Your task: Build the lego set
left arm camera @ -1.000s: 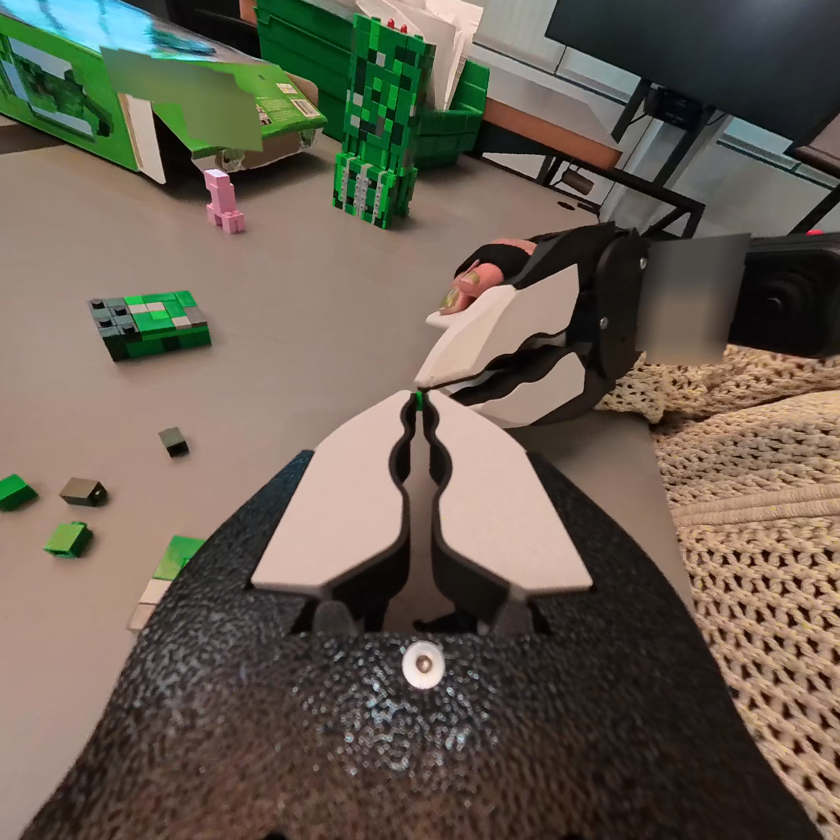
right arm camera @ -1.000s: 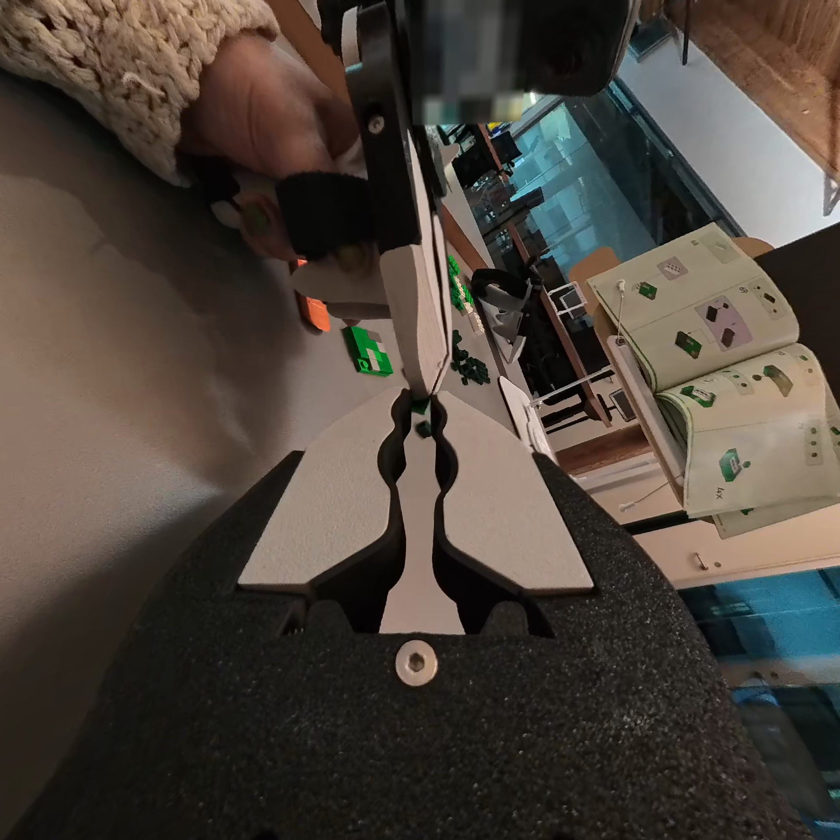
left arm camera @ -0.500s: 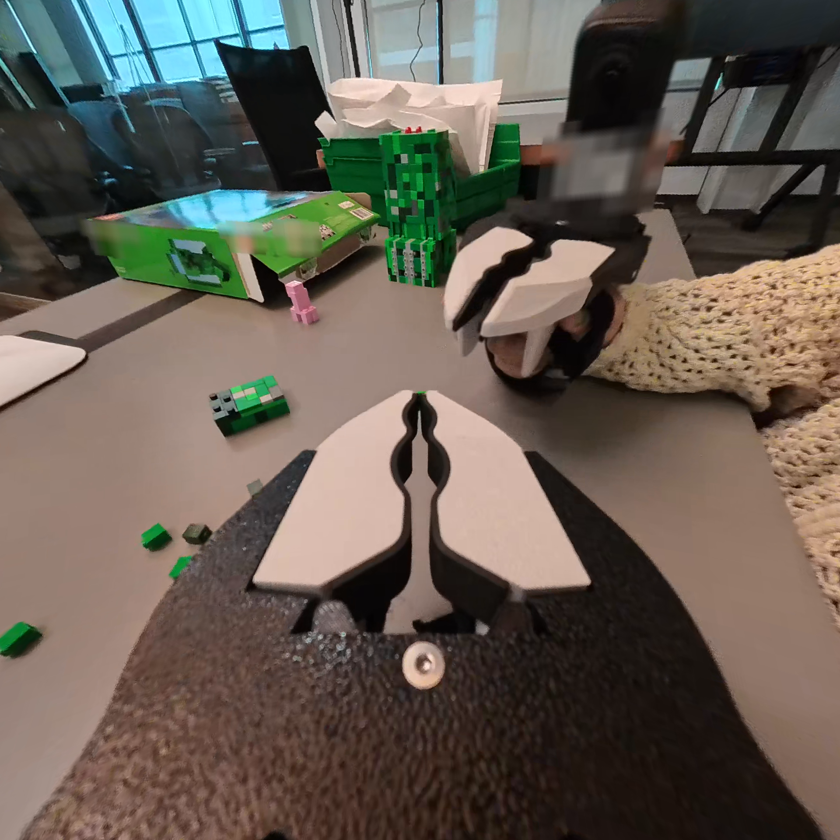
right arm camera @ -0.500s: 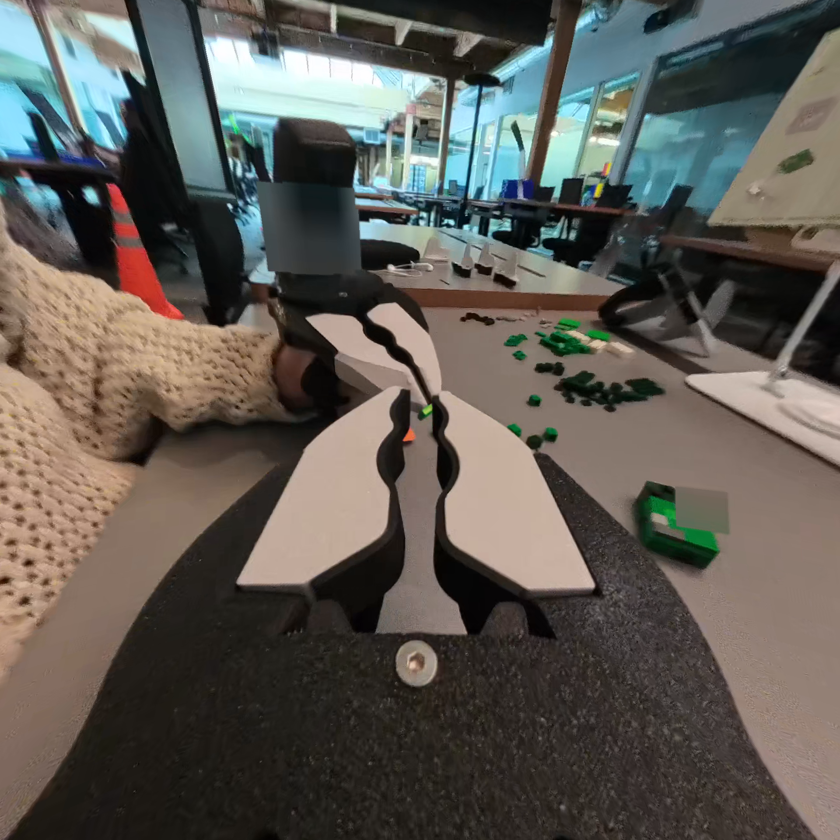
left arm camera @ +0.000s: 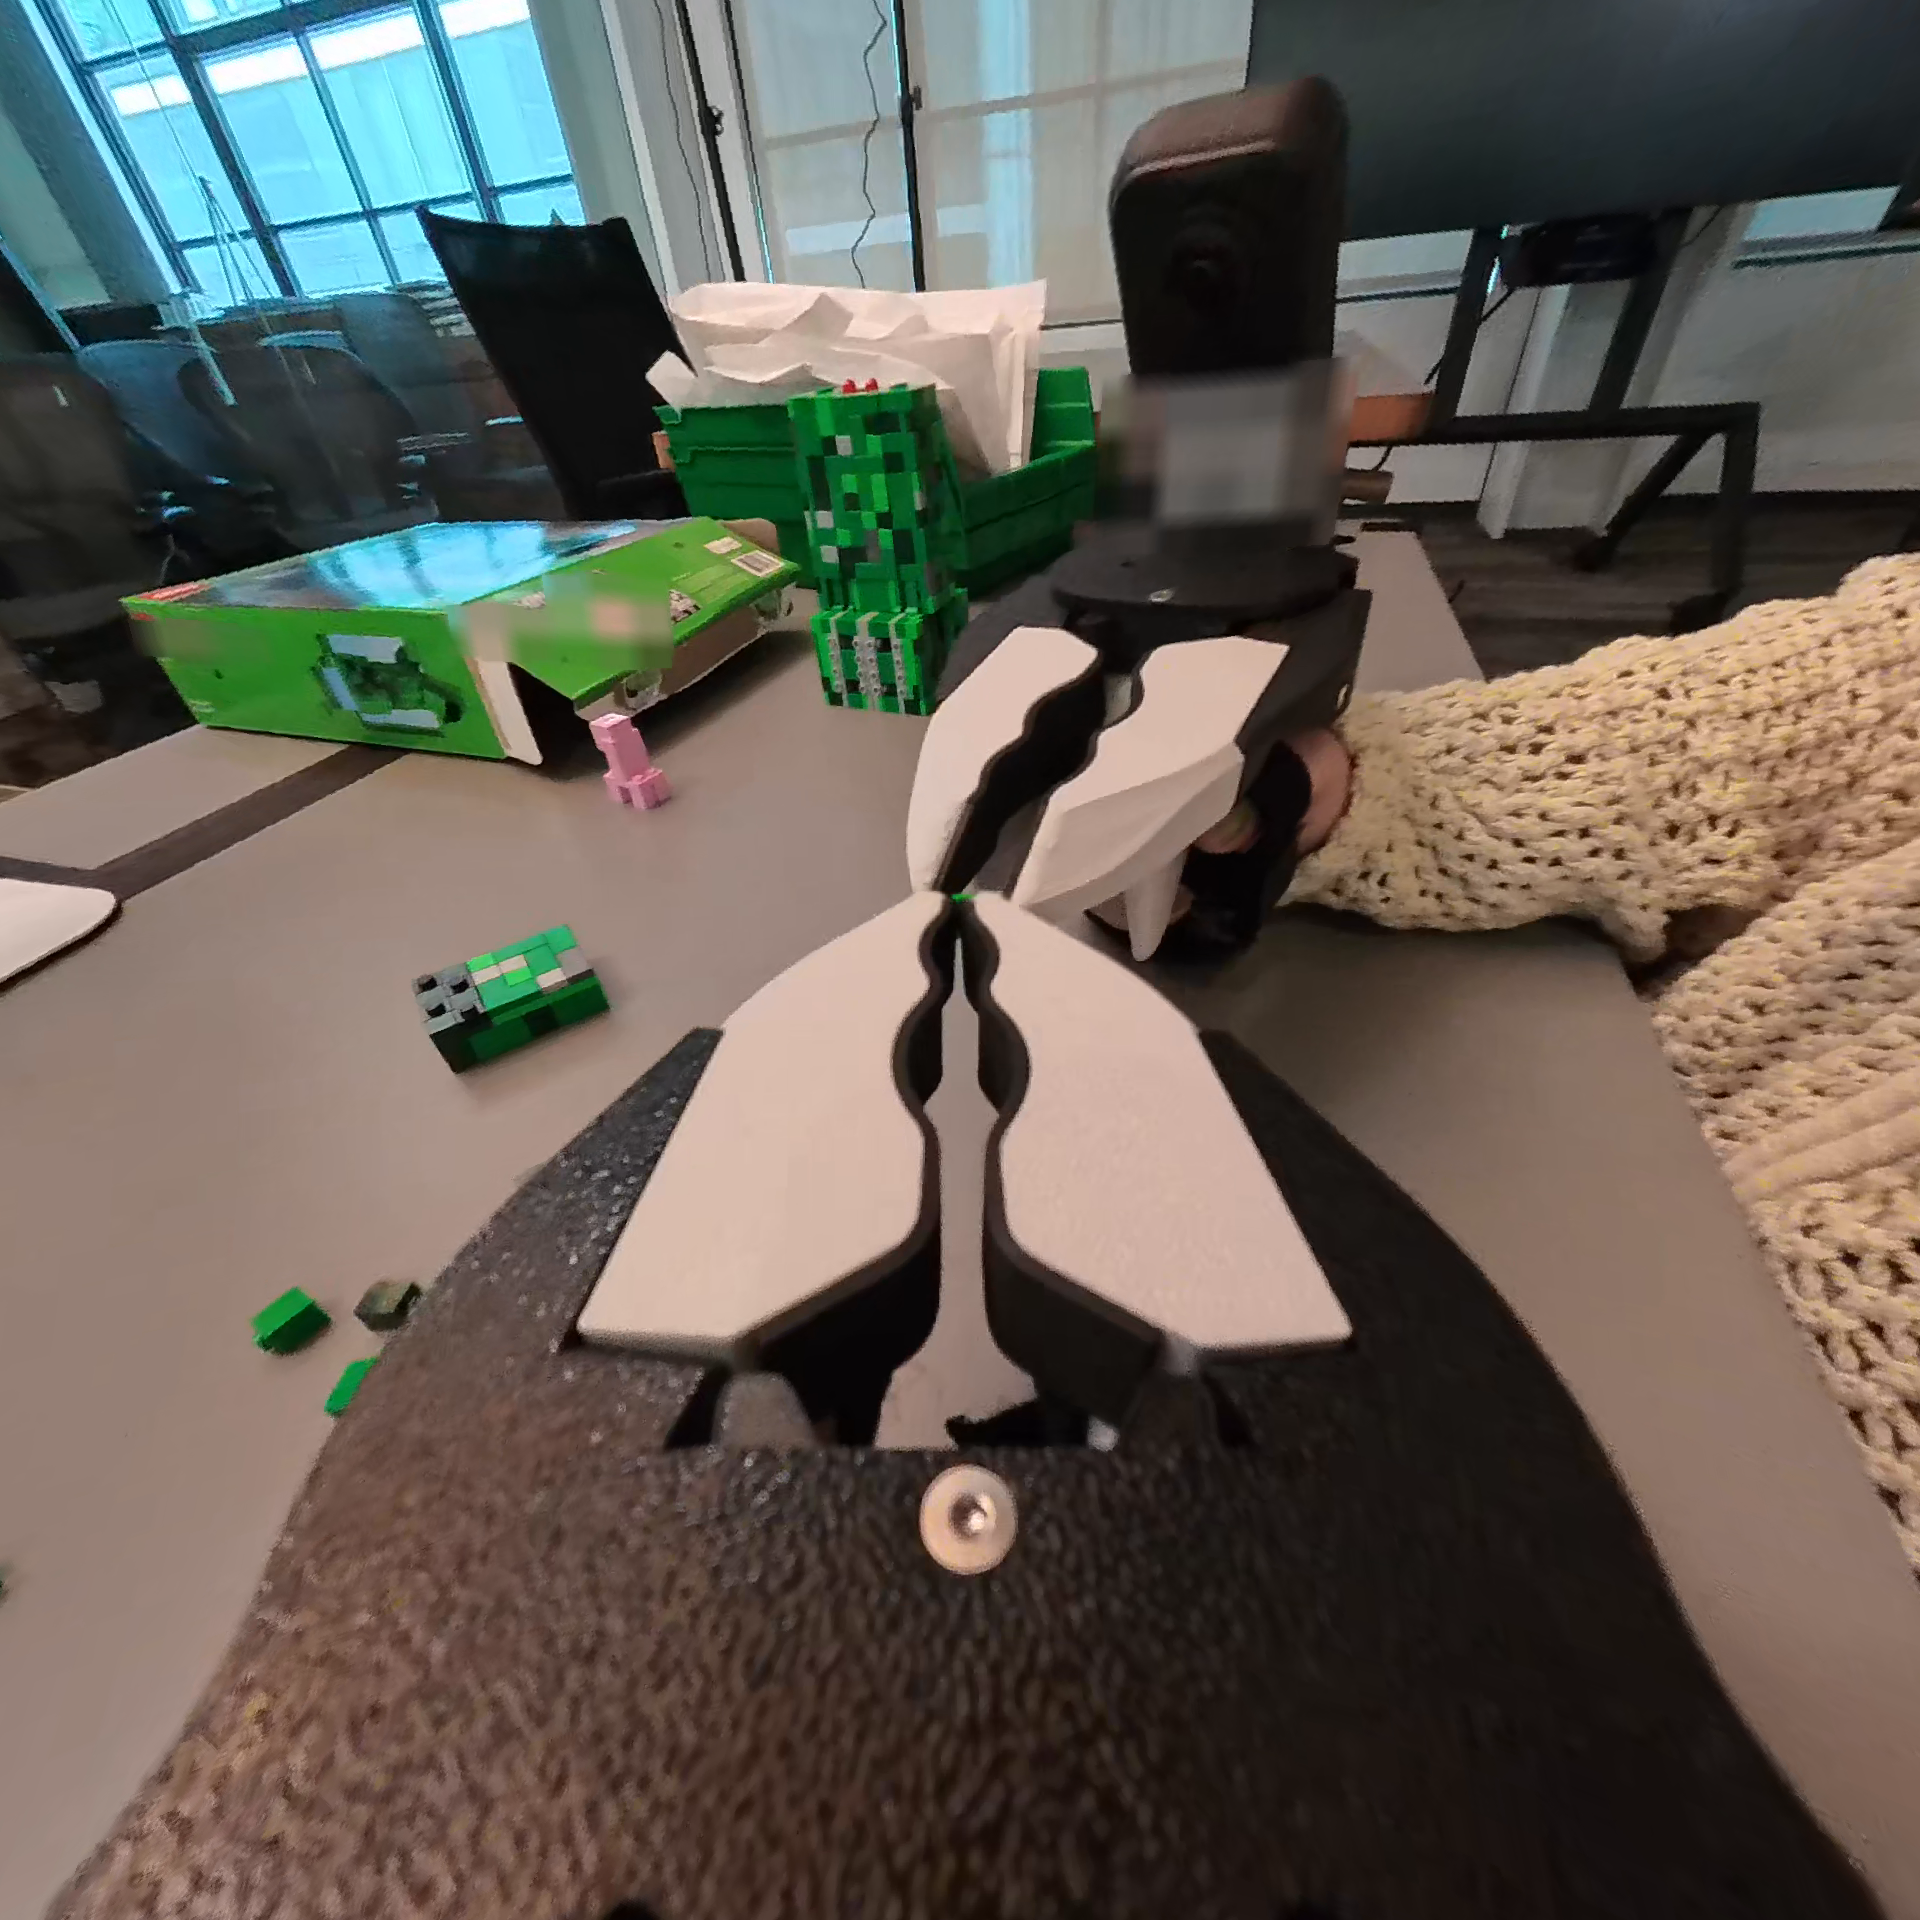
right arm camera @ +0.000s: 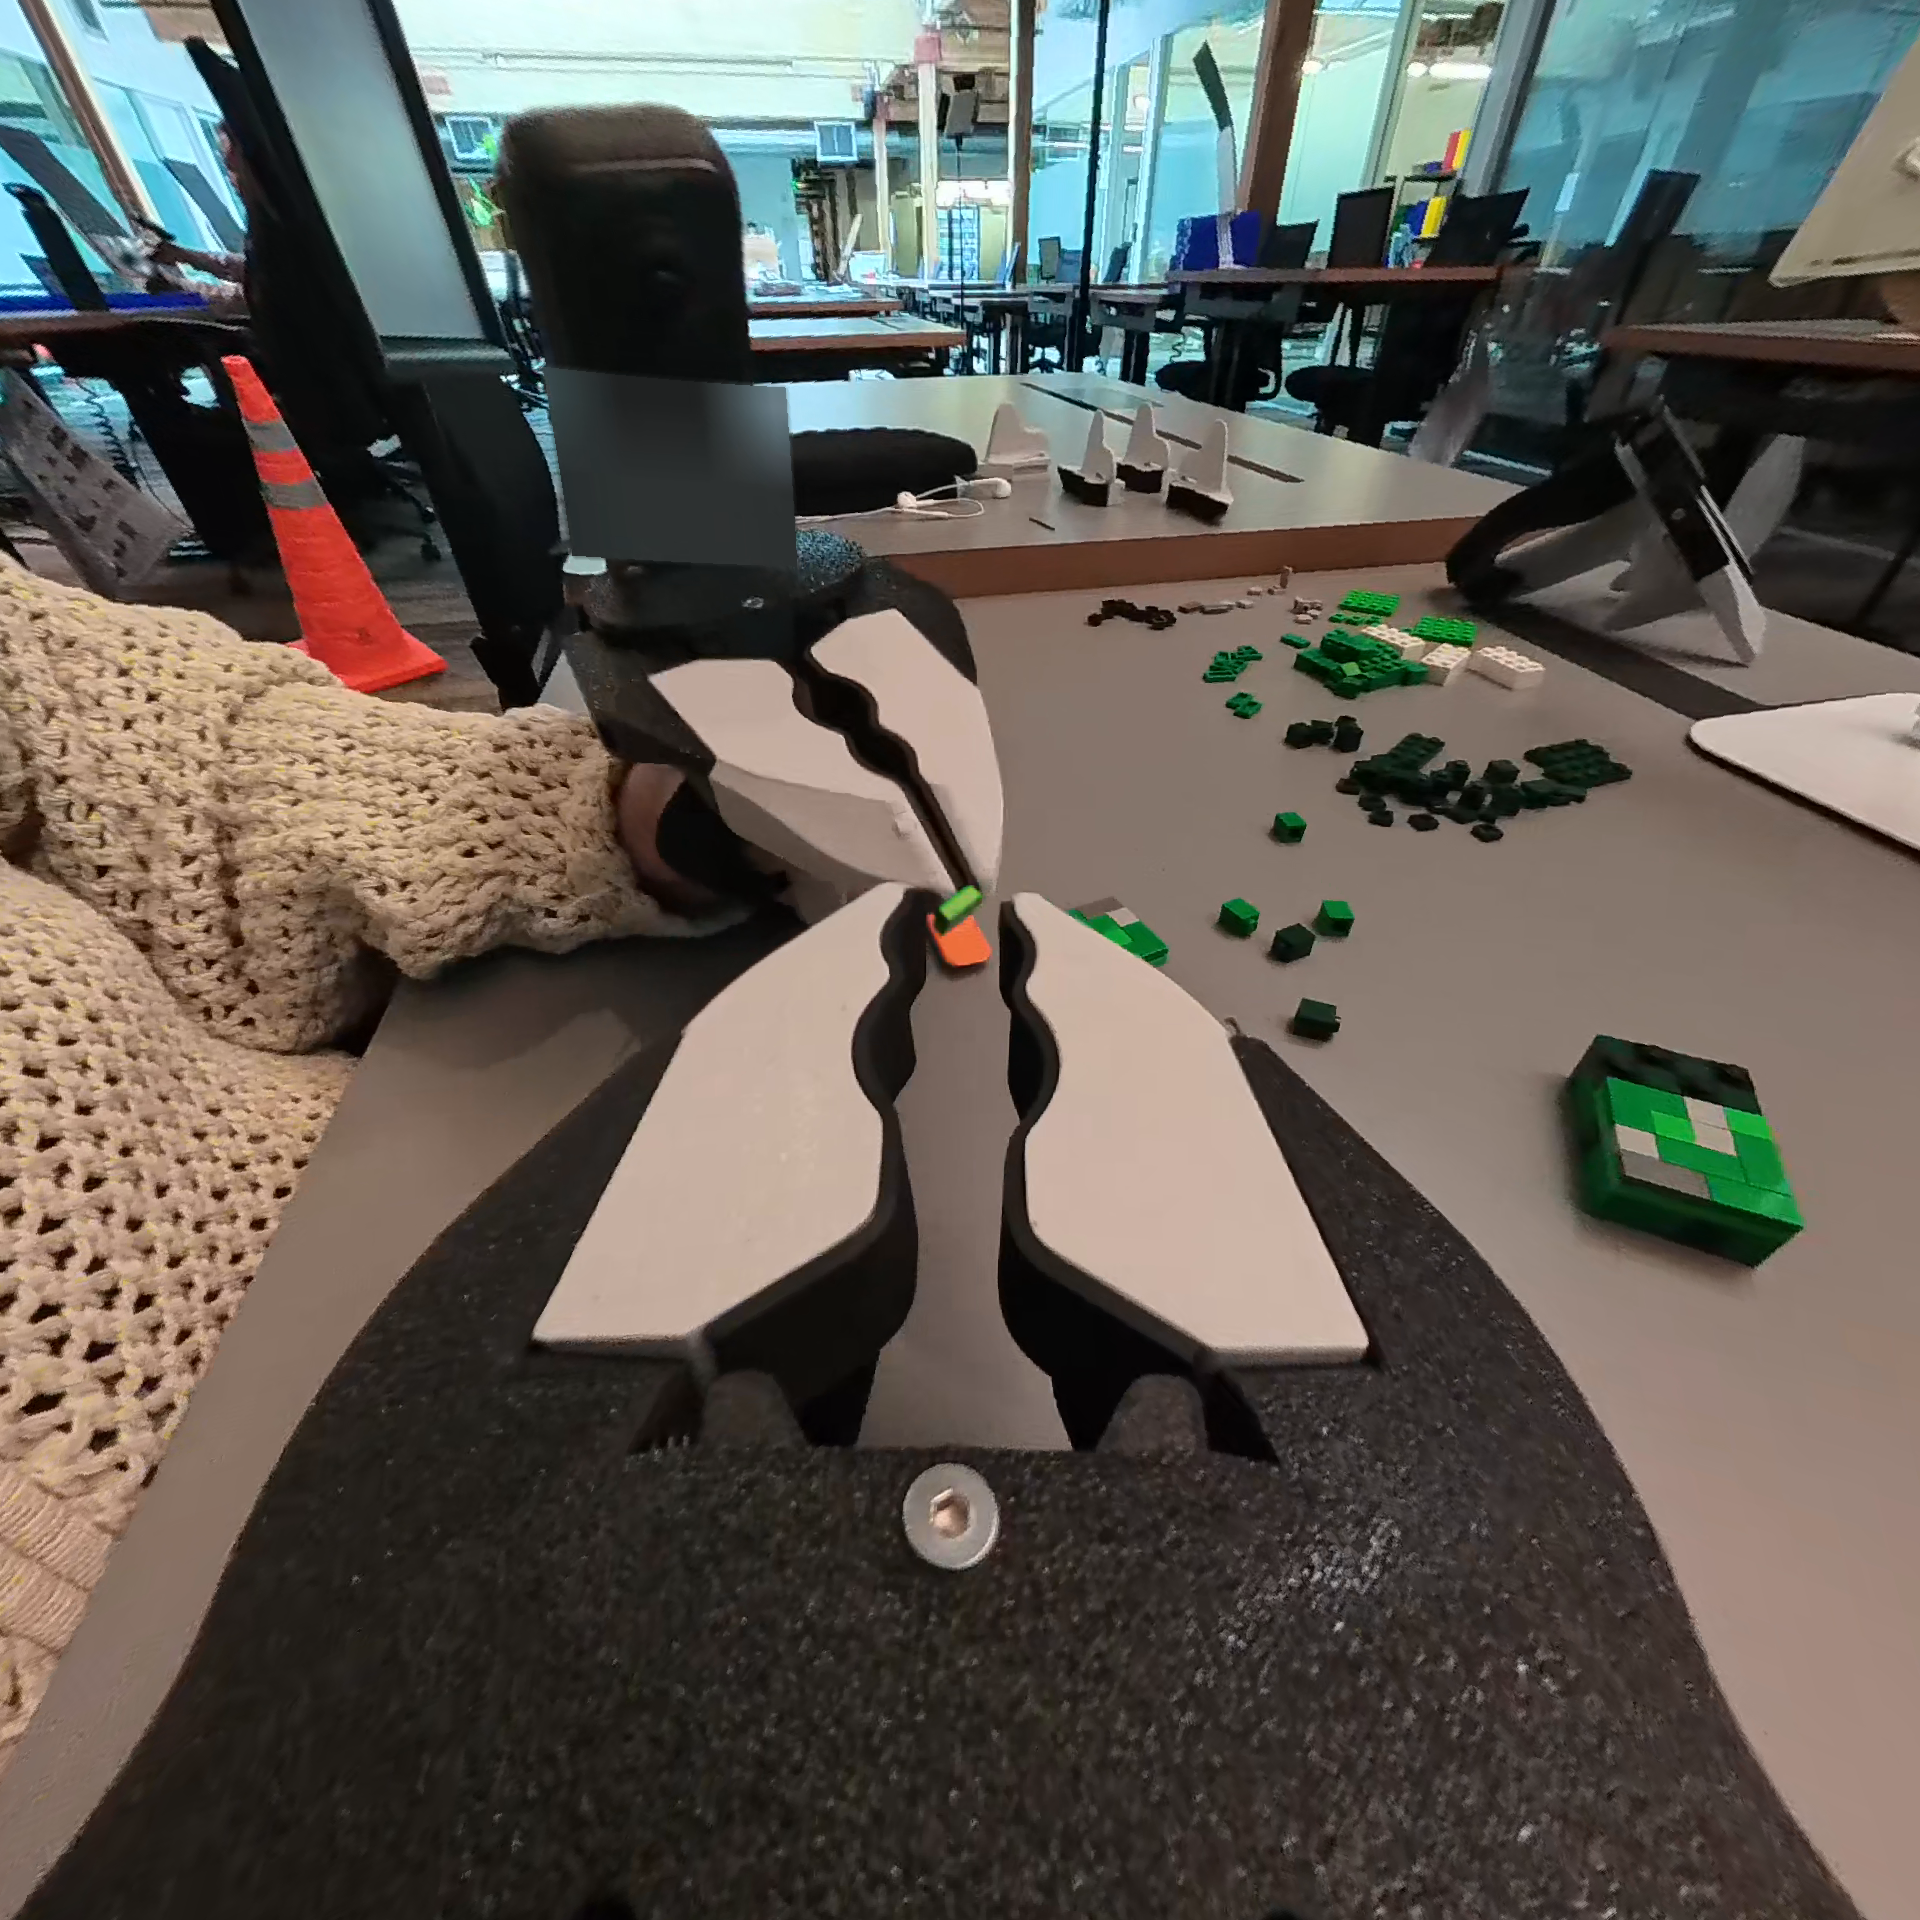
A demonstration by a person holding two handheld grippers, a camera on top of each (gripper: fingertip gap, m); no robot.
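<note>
The flat grey table [left arm camera: 260, 1091] is showing bare surface along its near right edge. The tall green pixel-patterned brick figure [left arm camera: 878, 545] is standing far back. The left gripper [left arm camera: 958, 906] is pinching a small bright green brick [right arm camera: 958, 902] between closed fingertips. The right gripper [right arm camera: 954, 920] is sitting slightly parted around that brick, gripping nothing. A small green-and-grey brick block [right arm camera: 1683, 1148] is lying apart to the right.
</note>
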